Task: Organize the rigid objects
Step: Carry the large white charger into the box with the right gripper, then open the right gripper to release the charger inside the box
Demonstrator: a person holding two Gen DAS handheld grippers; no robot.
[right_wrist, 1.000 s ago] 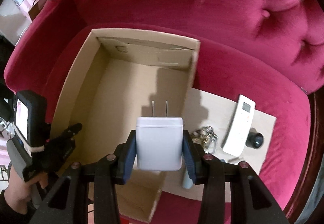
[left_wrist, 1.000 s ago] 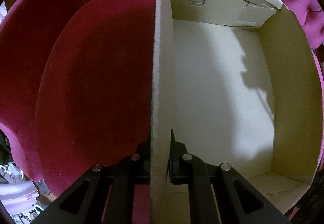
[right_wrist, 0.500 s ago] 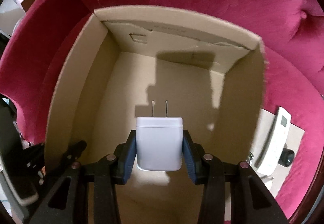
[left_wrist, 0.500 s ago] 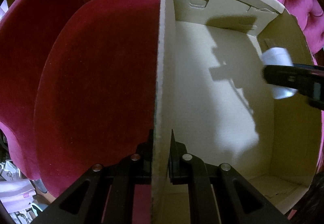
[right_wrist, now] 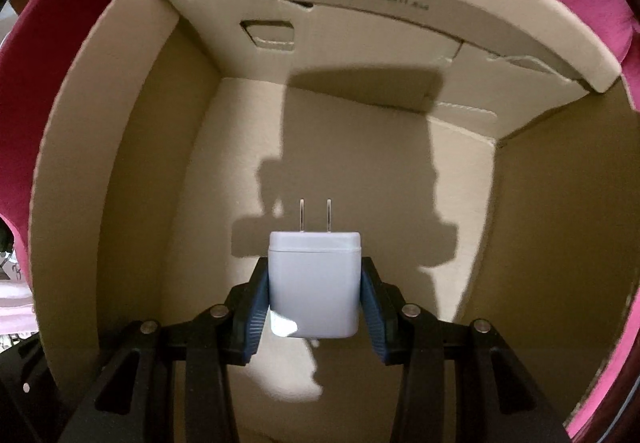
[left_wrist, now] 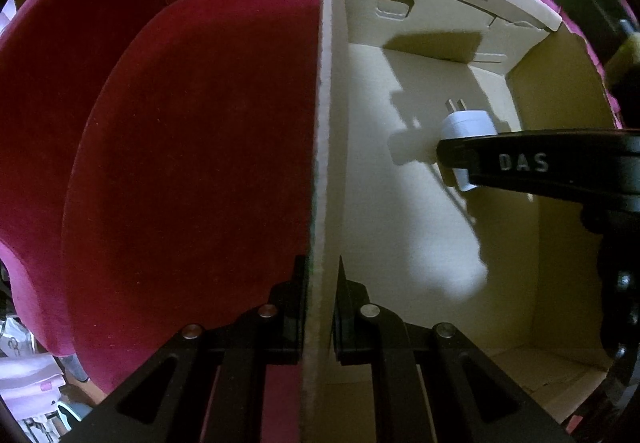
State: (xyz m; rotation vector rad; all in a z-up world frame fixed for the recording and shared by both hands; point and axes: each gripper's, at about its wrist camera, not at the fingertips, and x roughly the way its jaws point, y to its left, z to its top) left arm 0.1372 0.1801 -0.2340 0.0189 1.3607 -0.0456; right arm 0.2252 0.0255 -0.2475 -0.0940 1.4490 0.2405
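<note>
In the left wrist view, the left gripper (left_wrist: pixel 320 307) is pinched on the near end of the left wall of the cardboard box (left_wrist: pixel 326 123), one finger outside over the red velvet seat (left_wrist: pixel 192 147), one inside. To the right, the right gripper (left_wrist: pixel 460 159) reaches in over the box floor, and the white charger (left_wrist: pixel 466 125) shows above its black finger, prongs pointing to the far wall. In the right wrist view, that gripper (right_wrist: pixel 315 295) has its blue pads (right_wrist: pixel 252 307) clamped on the charger's (right_wrist: pixel 314 283) two sides, and the box (right_wrist: pixel 400 39) fills the frame. The charger seems to hang above the floor, so letting go here could make it tumble or bounce; loosening the left grip might let the box slide on the soft seat. Only the left view shows that wall hold; only the right shows the pad contact.
</note>
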